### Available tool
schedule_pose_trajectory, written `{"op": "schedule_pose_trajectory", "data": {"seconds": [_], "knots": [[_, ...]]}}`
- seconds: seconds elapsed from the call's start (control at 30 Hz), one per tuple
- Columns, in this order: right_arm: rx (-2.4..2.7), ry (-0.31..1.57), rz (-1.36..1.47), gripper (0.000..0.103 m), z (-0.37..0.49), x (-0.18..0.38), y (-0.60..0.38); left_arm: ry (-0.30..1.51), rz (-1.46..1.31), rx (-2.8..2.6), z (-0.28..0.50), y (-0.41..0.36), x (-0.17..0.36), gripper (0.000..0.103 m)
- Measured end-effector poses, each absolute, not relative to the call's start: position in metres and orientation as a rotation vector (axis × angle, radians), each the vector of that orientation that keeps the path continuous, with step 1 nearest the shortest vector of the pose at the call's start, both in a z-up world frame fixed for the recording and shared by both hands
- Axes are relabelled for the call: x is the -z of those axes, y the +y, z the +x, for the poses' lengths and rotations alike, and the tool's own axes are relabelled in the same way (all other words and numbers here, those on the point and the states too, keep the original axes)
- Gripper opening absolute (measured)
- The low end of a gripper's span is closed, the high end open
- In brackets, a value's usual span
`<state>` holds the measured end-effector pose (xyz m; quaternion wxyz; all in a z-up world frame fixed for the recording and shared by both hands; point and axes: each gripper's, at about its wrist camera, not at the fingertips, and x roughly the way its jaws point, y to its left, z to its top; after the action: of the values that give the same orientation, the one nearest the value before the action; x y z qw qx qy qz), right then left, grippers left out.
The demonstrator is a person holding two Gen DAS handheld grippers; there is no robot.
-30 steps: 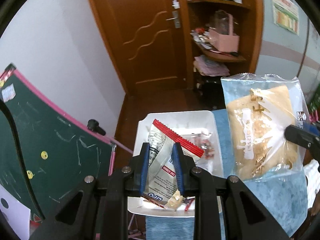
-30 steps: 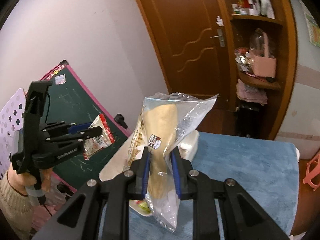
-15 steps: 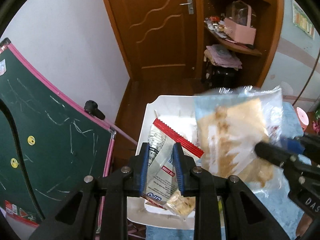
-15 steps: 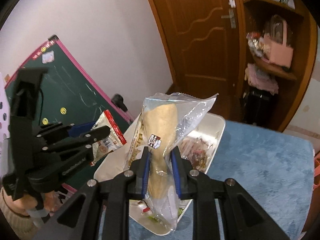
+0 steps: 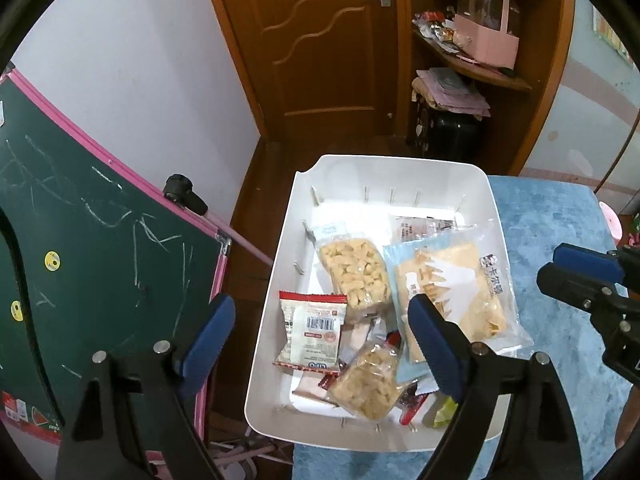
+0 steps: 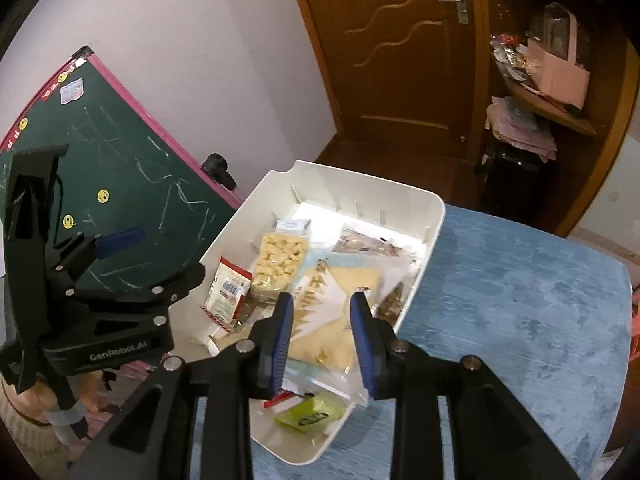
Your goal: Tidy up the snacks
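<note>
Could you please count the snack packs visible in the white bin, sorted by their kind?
Yellow puff packs: 2
Large cracker pack: 1
Red-edged white packet: 1
Green packet: 1
Pinkish packet at the back: 1
Total: 6 clearly seen; a few small wrappers beneath are too hidden to count.
</note>
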<state>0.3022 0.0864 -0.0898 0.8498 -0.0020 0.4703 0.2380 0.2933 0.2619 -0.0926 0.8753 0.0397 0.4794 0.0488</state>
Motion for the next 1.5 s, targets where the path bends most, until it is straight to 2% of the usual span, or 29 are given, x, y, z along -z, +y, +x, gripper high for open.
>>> {"op": "schedule_pose_trajectory", "data": {"seconds": [0.4,0.77,1.1,1.33,1.37,1.43,1.5], "knots": [[-0.489,0.936,-0.032,0.030,0.263,0.061,0.069,0.956,0.109,-0.051,0.256,0.225,0.055,0.088],[-0.439,0.871,-0.005,0.030,0.198,0.032,0.011,0.873,0.100,0.017,0.193,0.162,0.020,0.090],[-0.371,0.801,-0.025,0.030,0.132,0.006,-0.053,0.824,0.029,0.028,0.137,0.118,0.000,0.090],[-0.333,0.772,-0.005,0.031,0.090,0.000,-0.086,0.824,-0.042,-0.017,0.096,0.109,0.005,0.090],[-0.331,0.769,-0.004,0.032,0.085,0.001,-0.088,0.819,-0.038,-0.027,0.090,0.107,0.006,0.090],[-0.319,0.757,-0.001,0.055,0.075,0.002,-0.092,0.806,-0.037,-0.033,0.078,0.104,0.007,0.090],[-0.296,0.729,0.008,0.060,0.061,0.002,-0.096,0.795,-0.044,-0.031,0.067,0.101,0.007,0.090]]}}
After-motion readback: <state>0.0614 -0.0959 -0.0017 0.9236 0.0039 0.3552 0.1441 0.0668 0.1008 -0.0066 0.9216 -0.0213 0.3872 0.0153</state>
